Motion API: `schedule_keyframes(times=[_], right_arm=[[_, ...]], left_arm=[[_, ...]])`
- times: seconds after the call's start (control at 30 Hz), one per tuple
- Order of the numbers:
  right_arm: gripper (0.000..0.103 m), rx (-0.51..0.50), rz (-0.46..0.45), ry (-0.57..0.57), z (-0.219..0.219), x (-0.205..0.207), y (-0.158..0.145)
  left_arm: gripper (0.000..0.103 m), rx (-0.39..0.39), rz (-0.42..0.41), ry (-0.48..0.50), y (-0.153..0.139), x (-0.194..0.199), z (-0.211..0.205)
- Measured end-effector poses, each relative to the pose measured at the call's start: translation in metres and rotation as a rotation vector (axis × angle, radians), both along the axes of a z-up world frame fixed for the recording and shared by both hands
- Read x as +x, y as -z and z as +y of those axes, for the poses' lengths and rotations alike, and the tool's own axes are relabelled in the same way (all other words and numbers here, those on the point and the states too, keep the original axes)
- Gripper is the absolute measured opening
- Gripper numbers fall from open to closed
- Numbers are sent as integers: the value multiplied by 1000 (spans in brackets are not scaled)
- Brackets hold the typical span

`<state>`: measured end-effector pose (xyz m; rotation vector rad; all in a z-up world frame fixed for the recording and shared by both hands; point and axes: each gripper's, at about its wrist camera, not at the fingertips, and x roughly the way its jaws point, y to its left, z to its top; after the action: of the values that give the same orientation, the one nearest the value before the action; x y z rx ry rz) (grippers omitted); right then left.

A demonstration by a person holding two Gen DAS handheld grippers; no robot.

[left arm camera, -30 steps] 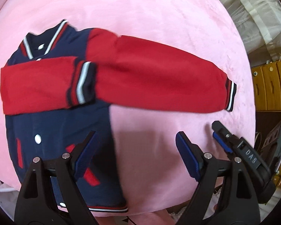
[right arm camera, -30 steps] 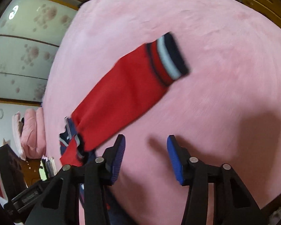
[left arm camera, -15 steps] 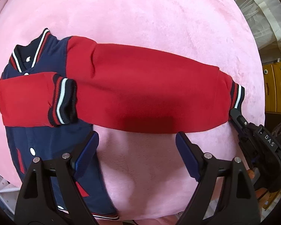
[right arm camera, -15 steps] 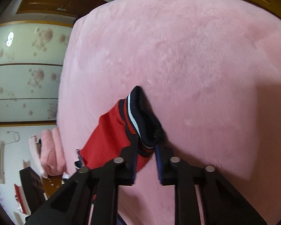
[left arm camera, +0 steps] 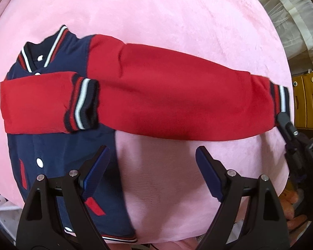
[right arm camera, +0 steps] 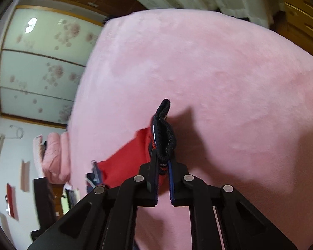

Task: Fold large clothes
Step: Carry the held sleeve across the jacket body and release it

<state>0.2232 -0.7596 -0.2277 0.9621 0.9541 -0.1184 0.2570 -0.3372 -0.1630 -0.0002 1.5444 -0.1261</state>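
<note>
Tongs on my right (right arm camera: 163, 167) pinch the cuff (right arm camera: 164, 133) of the jacket's (left arm camera: 58, 145) outstretched sleeve (left arm camera: 177, 100) on the pink bed (left arm camera: 167, 20); left tongs (left arm camera: 152, 166) hover wide, empty. I judge the sleeve fold comes next: carry the cuff across the body.

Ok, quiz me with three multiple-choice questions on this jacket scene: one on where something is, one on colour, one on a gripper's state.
1. Where does the folded sleeve's cuff lie?
A. across the jacket's chest
B. off the blanket
C. under the hem

2. What colour is the jacket's body?
A. green
B. navy
C. white

3. What is the right gripper doing?
A. hanging wide open
B. pinching the outstretched sleeve's cuff
C. gripping the collar

Answers: 1 A, it rests on the navy front. 2 B, navy with red sleeves. 3 B, the striped cuff sits between its shut pads.
</note>
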Motion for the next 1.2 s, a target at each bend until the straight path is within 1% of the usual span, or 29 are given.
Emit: schedule_keyframes(times=[0.13,0.23,0.33,0.37,0.43,0.47,0.53,0.63,0.73,0.77,0.83,0.93,1.0,1.07,1.1,1.13,1.2], right_arm=[[7,-36,-74,-14,23,-3,-32],[7,-33,-169,-13,45,-3,-60],[7,-43,-228,-25,77,0,-86],[7,-64,-246,-40,94,2,-96],[7,-114,-262,-61,128,9,-113],[7,-156,-269,-76,152,13,-122],[7,-224,-275,-106,192,17,-133],[7,-281,-263,-143,260,37,-139],[7,-305,-227,-193,328,52,-125],[7,-305,-217,-207,344,54,-120],[7,-327,-183,-253,388,61,-103],[8,-362,-114,-331,441,66,-71],[10,-350,-63,-384,472,70,-45],[25,-299,3,-445,498,76,-20],[48,-276,38,-474,508,77,-11],[59,-266,63,-488,518,77,-5],[59,-278,57,-486,522,67,0]], left_arm=[[82,-40,-43,-50,-12,-6,26],[82,-81,-68,-87,-19,-11,56],[82,-84,-94,-102,-29,-12,91],[82,-81,-103,-107,-33,-12,102],[82,-80,-122,-115,-44,-18,142],[82,-84,-134,-116,-51,-21,163],[82,-90,-154,-114,-58,-26,200],[82,-87,-179,-118,-64,-32,248],[82,-77,-190,-136,-63,-38,299],[82,-75,-187,-141,-61,-41,313],[82,-62,-175,-153,-56,-44,339],[82,-64,-157,-177,-45,-46,370],[82,-70,-139,-189,-36,-47,387],[82,-74,-127,-189,-29,-46,398],[82,-74,-125,-188,-28,-47,401],[82,-77,-122,-185,-27,-48,406],[82,-87,-115,-185,-24,-49,410]])
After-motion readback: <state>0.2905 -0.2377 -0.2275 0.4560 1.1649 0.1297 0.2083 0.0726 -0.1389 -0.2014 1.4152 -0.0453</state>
